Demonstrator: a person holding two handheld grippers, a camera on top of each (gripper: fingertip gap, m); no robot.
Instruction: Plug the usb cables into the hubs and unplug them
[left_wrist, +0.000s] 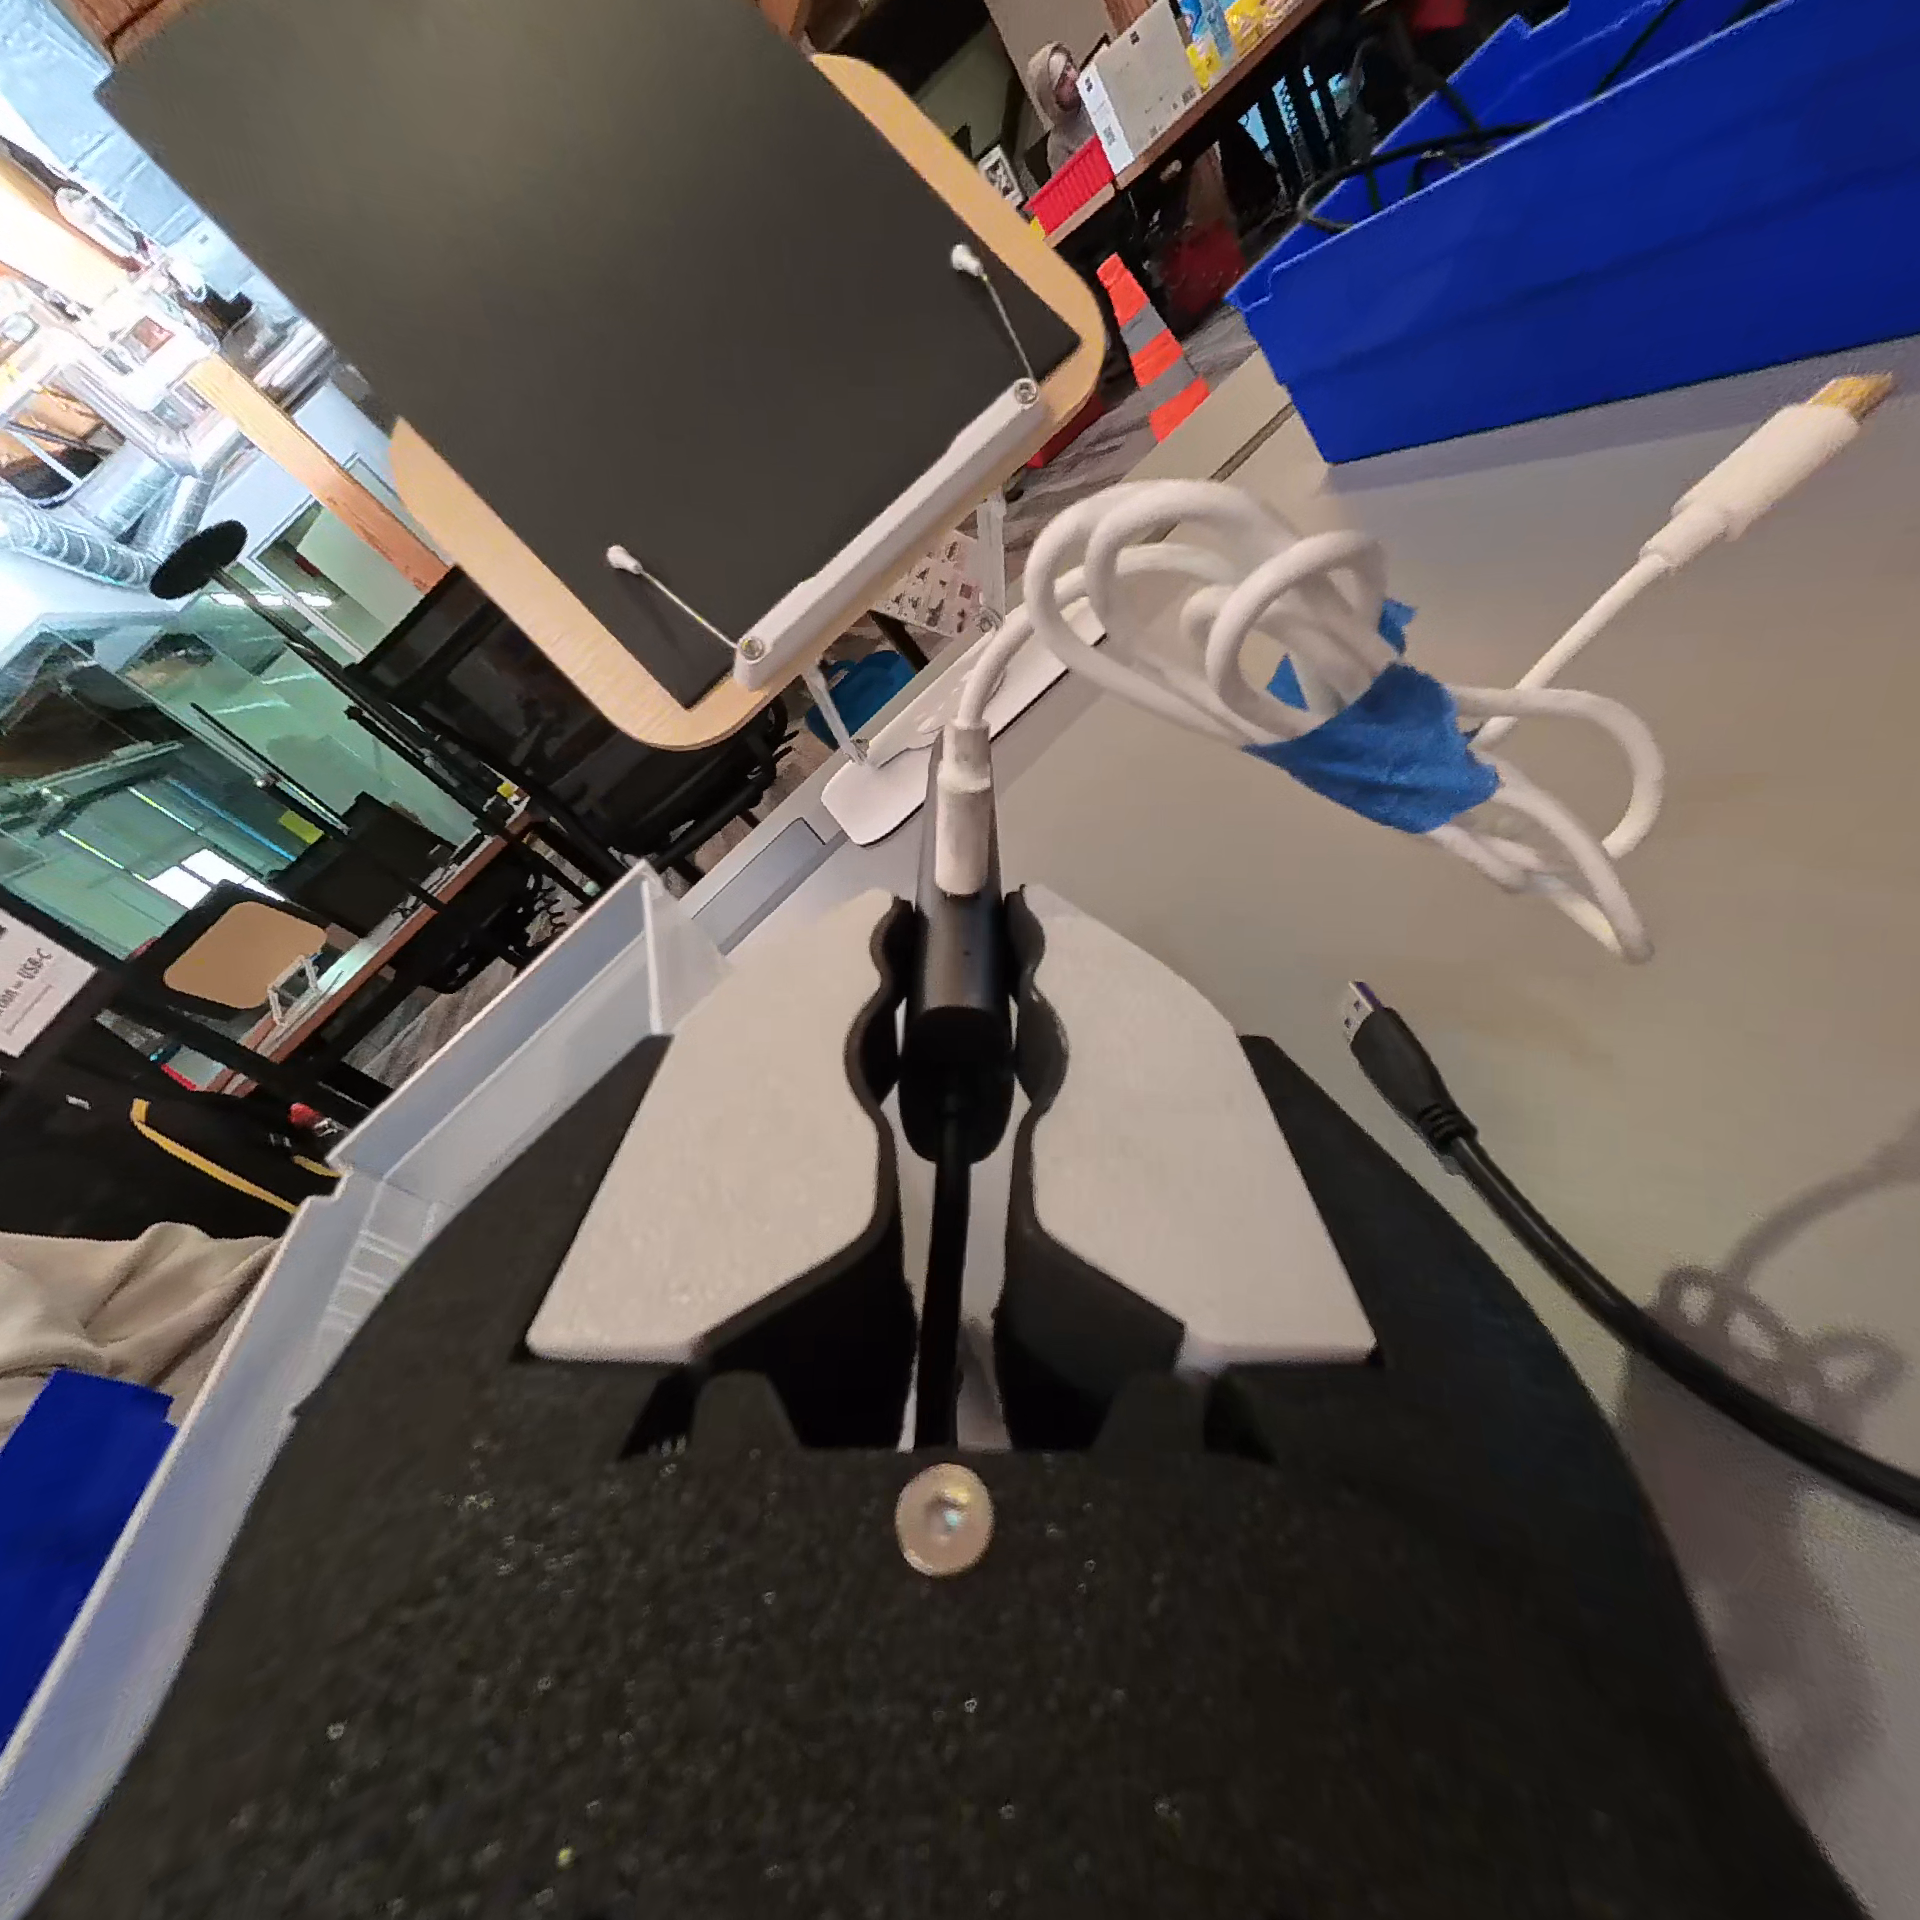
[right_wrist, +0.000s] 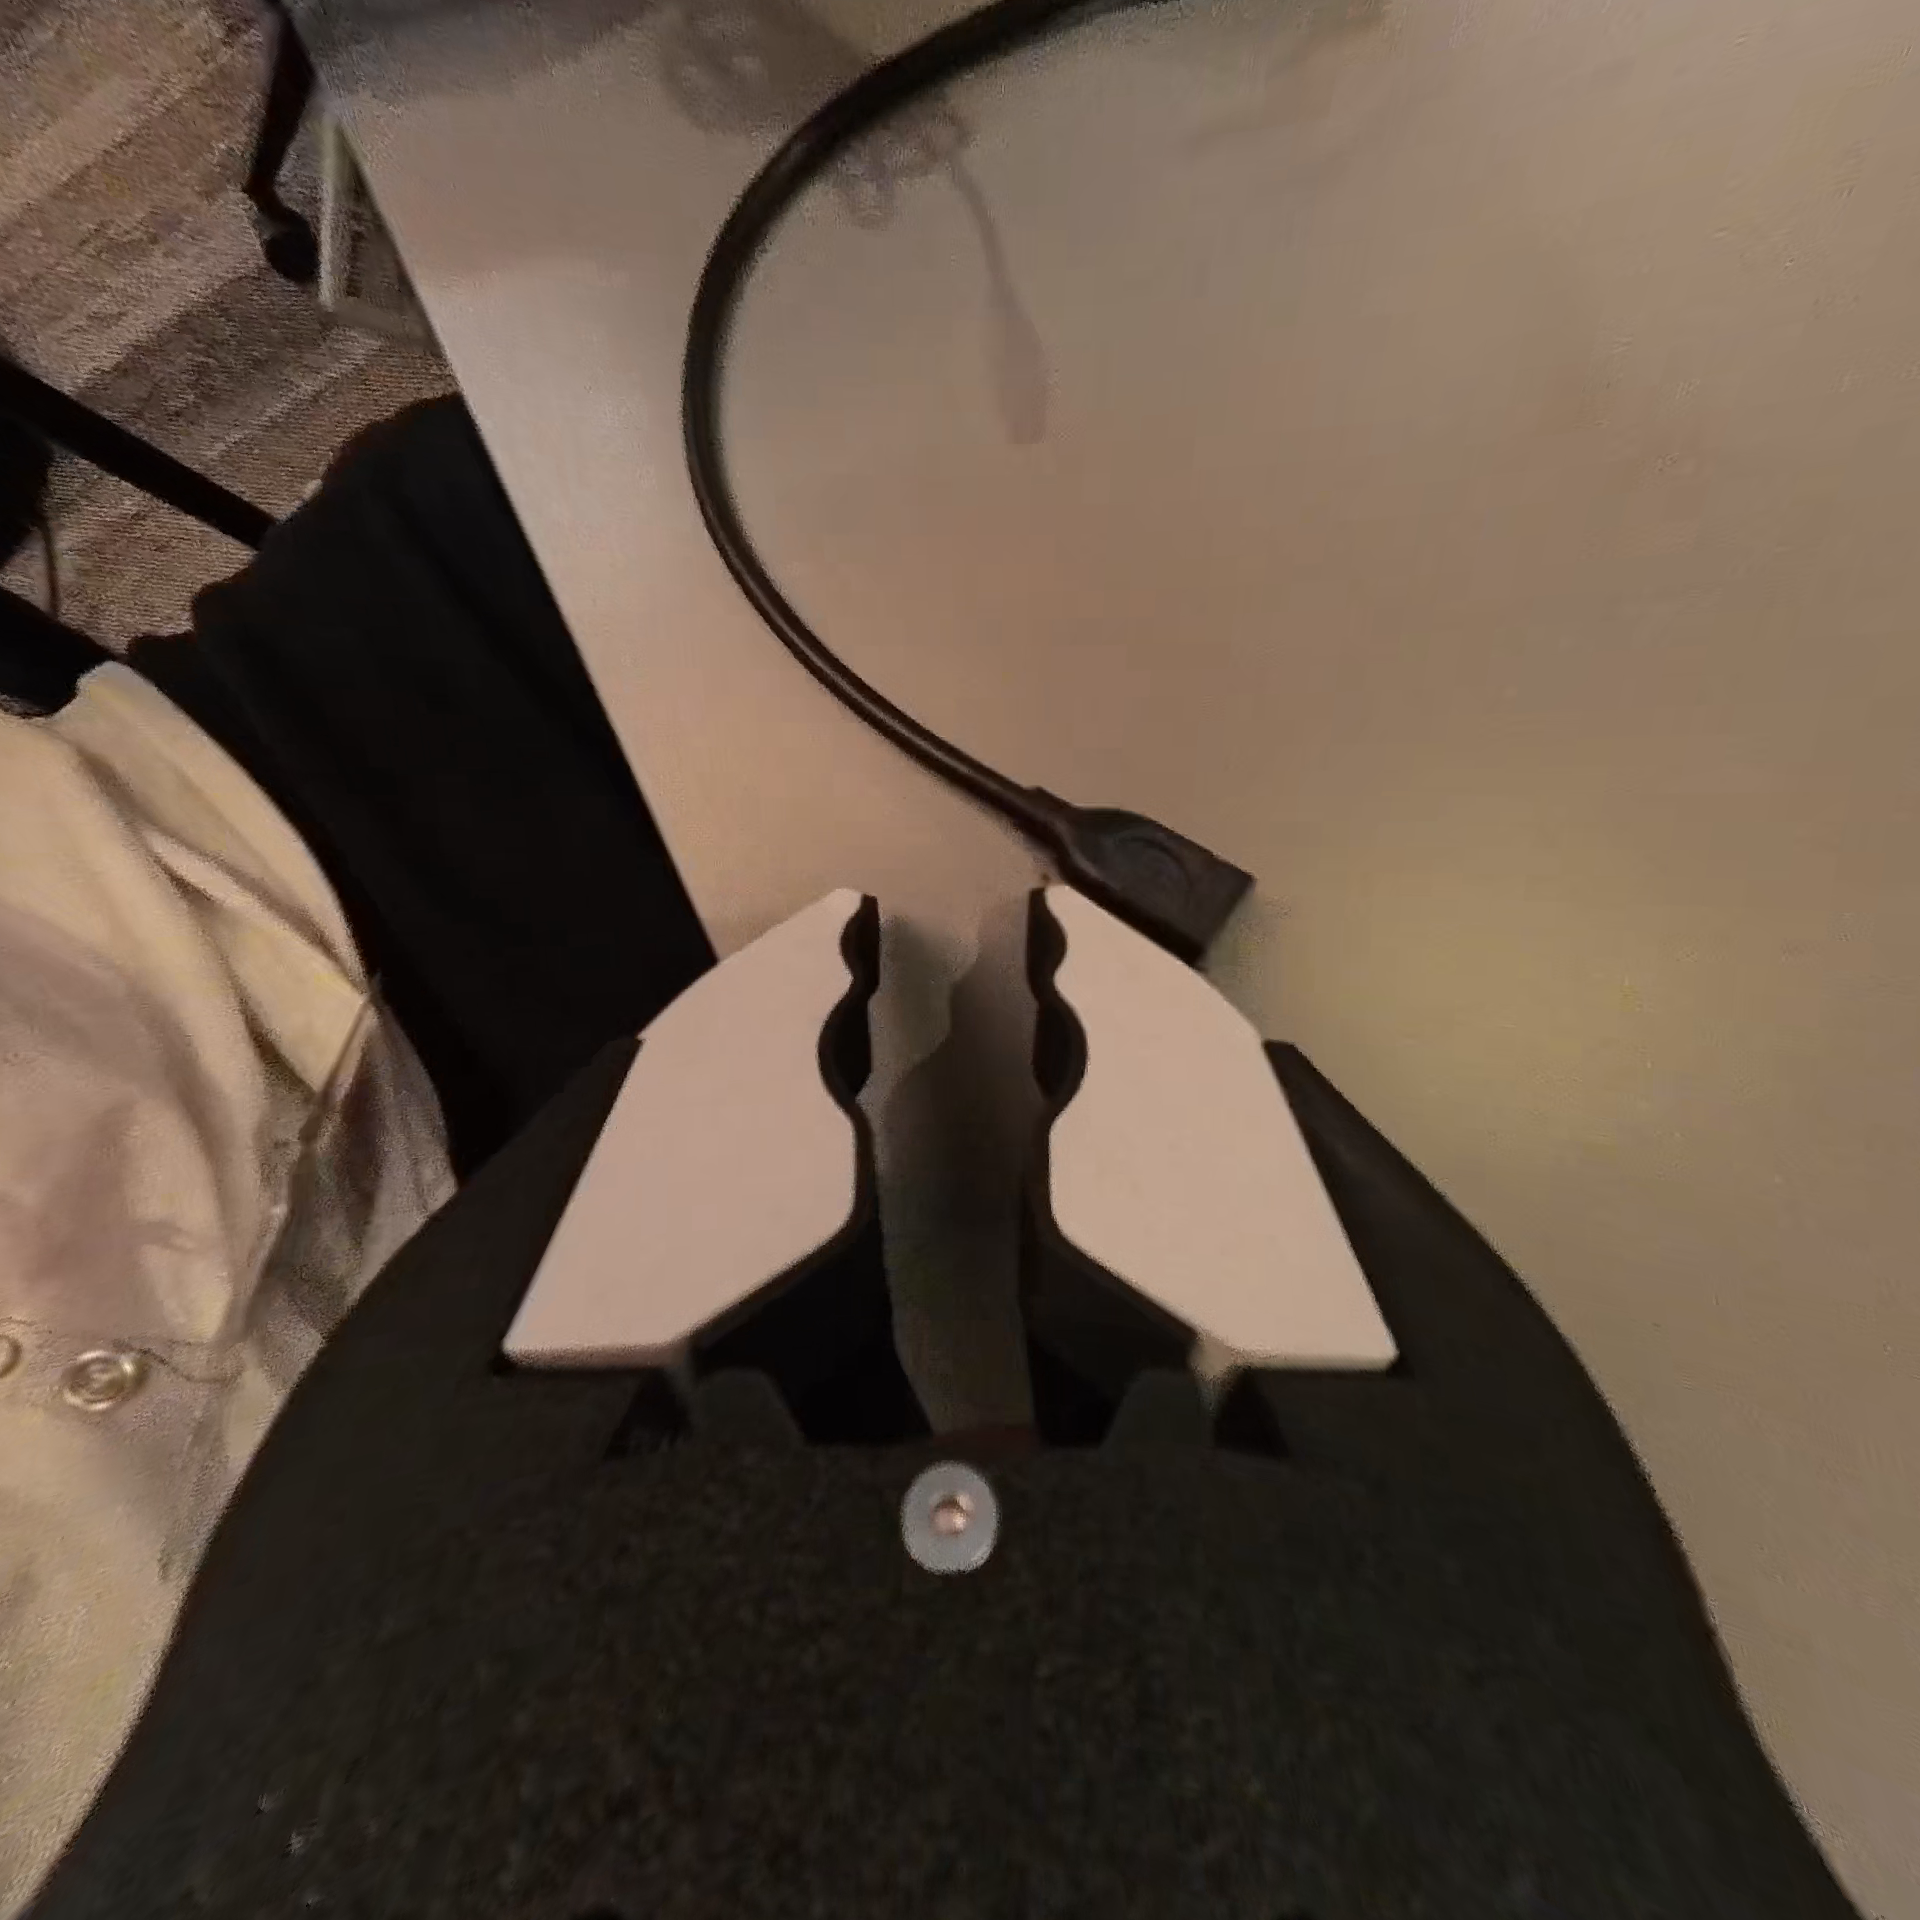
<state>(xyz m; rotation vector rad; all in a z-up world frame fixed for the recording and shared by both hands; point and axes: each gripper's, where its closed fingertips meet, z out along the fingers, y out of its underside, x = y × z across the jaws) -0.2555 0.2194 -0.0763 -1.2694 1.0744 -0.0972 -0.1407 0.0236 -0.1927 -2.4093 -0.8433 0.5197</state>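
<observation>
Workshop clutter behind, grey worktop (left_wrist: 1299, 831) up front. Left gripper (left_wrist: 954, 940) w/ fingers clenched on a slim black hub (left_wrist: 951, 997), held off the worktop; a white plug (left_wrist: 961, 821) sits in its far end, and the white cable bundle (left_wrist: 1351, 665), taped blue, hangs right of it. Black USB plug (left_wrist: 1392, 1049) lies near on the worktop. Right gripper (right_wrist: 954, 920) hovers released, nothing between fingers, black plug (right_wrist: 1143, 862) just beside its right tip. Cables look light & floppy; prob. best to grip the stiff plug body, not the cord.
</observation>
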